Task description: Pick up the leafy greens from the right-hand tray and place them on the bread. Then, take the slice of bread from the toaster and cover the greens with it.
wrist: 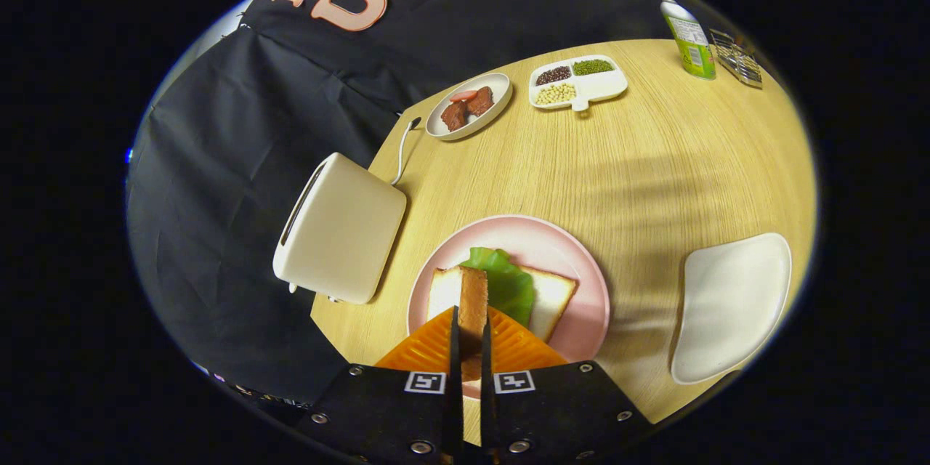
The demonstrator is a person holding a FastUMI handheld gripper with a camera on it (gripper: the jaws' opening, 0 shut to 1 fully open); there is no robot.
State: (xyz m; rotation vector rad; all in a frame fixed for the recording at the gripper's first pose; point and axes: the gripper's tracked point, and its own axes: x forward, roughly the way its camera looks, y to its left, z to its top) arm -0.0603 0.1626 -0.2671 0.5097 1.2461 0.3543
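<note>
On top of the round wooden table (654,174) sit all the things. Behind it hangs the dark cloth wall.

Biggest of them is the white toaster (341,229), at the table's left edge. A white cord (402,149) runs from behind it. Its slot looks dark, and I cannot tell what is inside.

Next is the pink plate (574,261), just ahead of the fingers. On it lies a slice of bread (548,298), flat. Green leaves (505,283) rest on top of that bread.

Right of the plate, a bit apart, is a white tray (734,305). It looks bare.

Far across the table is a small oval dish (501,98) with brown pieces and something red. Beside it is a white split dish (607,87) with beans in three parts. Farther right stands a green bottle (689,36), next to a little wire rack (737,58).

The gripper (472,338) is nearly closed, and both fingers squeeze a second slice (473,301). That slice stands up on its edge between them, over the leaves and bread on the plate.
</note>
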